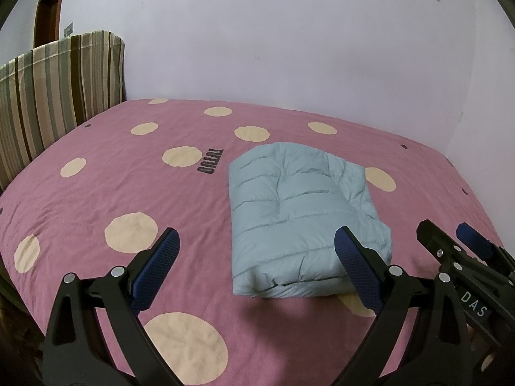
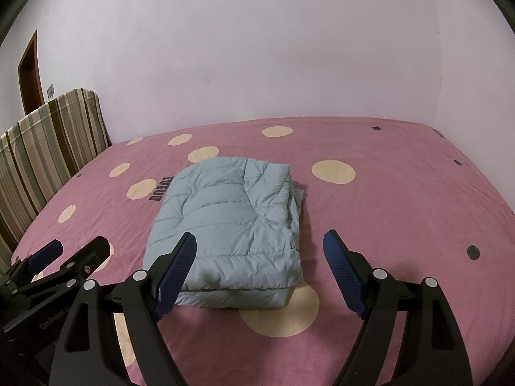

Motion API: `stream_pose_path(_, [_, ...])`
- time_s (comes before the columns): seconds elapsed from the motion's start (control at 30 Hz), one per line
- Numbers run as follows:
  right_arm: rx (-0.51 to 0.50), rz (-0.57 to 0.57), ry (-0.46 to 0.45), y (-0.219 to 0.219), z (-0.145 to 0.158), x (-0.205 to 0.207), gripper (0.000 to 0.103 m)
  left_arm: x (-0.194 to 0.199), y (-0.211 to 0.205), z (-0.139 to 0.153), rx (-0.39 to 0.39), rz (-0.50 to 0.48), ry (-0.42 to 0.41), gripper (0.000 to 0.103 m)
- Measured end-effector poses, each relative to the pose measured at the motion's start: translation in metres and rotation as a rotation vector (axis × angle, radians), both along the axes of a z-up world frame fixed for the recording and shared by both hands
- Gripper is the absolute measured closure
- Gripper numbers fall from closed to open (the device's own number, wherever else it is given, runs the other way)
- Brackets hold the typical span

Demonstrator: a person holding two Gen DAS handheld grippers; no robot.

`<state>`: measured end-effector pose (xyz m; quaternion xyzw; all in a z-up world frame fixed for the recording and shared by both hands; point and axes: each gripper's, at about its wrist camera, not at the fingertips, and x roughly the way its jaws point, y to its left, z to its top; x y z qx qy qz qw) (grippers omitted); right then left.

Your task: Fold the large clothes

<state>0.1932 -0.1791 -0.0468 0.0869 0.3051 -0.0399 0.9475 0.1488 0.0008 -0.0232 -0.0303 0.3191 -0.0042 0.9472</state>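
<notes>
Left wrist view shows the jacket folded compactly on the bed, both grippers, left and right, spread wide and empty above it, probably because folding is done.

A pale blue quilted puffer jacket lies folded into a thick, roughly rectangular bundle. In the left wrist view it sits right of centre; in the right wrist view, near the centre. Horizontal stitch lines cross its puffy top, and layered edges show along its right side.
</notes>
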Motion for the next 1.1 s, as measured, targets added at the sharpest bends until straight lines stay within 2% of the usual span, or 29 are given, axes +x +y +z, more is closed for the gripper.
stream_pose_path(0.83, [-0.013, 0.007, 0.007, -0.004, 0.000, 0.004, 0.022, 0.003, -0.002, -0.005, 0.004, -0.009, 0.001, 0.006])
stream_pose_path(1.1, [-0.023, 0.026, 0.022, -0.005, -0.009, 0.013, 0.022, 0.006, 0.005, -0.011, -0.005, 0.039, -0.001, 0.002])
